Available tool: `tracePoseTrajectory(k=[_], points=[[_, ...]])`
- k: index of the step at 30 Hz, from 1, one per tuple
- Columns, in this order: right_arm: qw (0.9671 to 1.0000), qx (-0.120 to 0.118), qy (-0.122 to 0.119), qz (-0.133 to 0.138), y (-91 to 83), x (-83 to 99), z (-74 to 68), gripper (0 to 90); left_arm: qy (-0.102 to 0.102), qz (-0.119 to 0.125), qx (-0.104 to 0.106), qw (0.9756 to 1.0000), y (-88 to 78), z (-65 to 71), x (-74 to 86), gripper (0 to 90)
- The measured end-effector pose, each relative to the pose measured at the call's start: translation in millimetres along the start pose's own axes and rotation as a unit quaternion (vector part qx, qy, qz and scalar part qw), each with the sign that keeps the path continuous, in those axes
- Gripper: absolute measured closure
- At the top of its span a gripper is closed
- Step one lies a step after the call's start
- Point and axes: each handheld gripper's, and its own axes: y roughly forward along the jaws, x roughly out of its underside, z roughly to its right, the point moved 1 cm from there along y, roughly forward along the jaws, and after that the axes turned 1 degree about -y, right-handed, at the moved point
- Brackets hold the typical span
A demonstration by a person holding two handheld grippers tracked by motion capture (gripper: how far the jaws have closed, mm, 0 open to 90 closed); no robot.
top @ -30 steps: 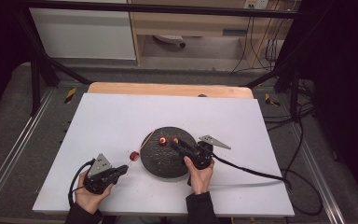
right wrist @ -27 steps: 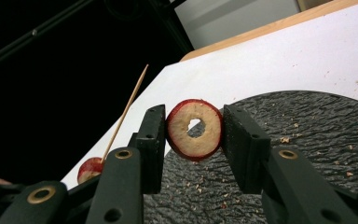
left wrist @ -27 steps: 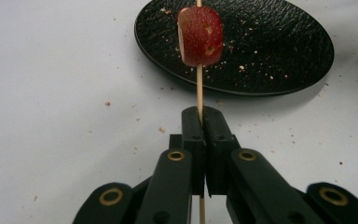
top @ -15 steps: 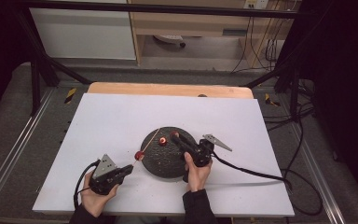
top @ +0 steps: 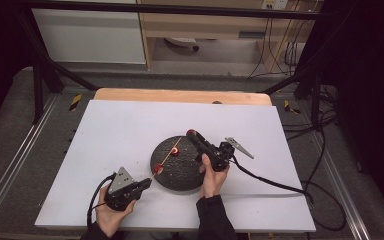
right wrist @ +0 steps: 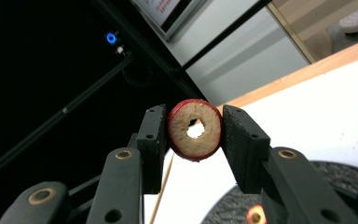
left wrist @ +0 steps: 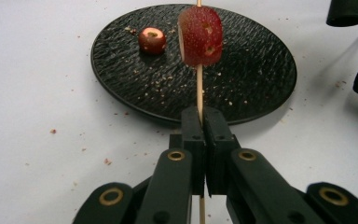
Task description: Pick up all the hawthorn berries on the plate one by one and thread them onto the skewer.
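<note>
Two tongs: we see the left tongs (left wrist: 204,128) clamping a skewer (left wrist: 199,88) bearing a red fruit piece (left wrist: 200,35); the right tongs (right wrist: 192,130) grip a cored red-skinned slice (right wrist: 195,129) above the black plate (top: 177,172).

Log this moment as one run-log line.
left claw: shut on skewer | right claw: shut on cored slice | plate: one piece

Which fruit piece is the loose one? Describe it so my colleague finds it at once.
Find the round black plate on the white table. The loose fruit piece lies on its far left part, small, red, hollow-topped. Unlike the others, no skewer or hand-held gripper holds it.
</note>
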Motion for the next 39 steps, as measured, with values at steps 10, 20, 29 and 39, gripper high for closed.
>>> tracePoseTrajectory(k=[10, 20, 29, 39], points=[[0.9993, -0.002, 0.01, 0.037, 2.3, -5.1, 0.7, 61.6, -0.011, 0.009, 0.01, 0.9999, 7.9, 10.2, -5.8, 88.1], [0.9982, -0.005, 0.015, 0.058, 2.5, -5.1, 0.6, 61.6, -0.018, 0.018, 0.017, 0.9995, 13.7, 16.4, -12.9, 88.1], [0.9976, -0.007, 0.023, 0.064, 2.8, -2.7, 0.4, 61.6, -0.02, 0.022, 0.019, 0.9994, 15.1, 18.0, -15.1, 88.1], [0.9976, -0.011, 0.025, 0.064, 3.1, -1.6, 0.4, 61.7, -0.028, 0.026, 0.02, 0.9991, 18.9, 20.6, -18.6, 88.1]])
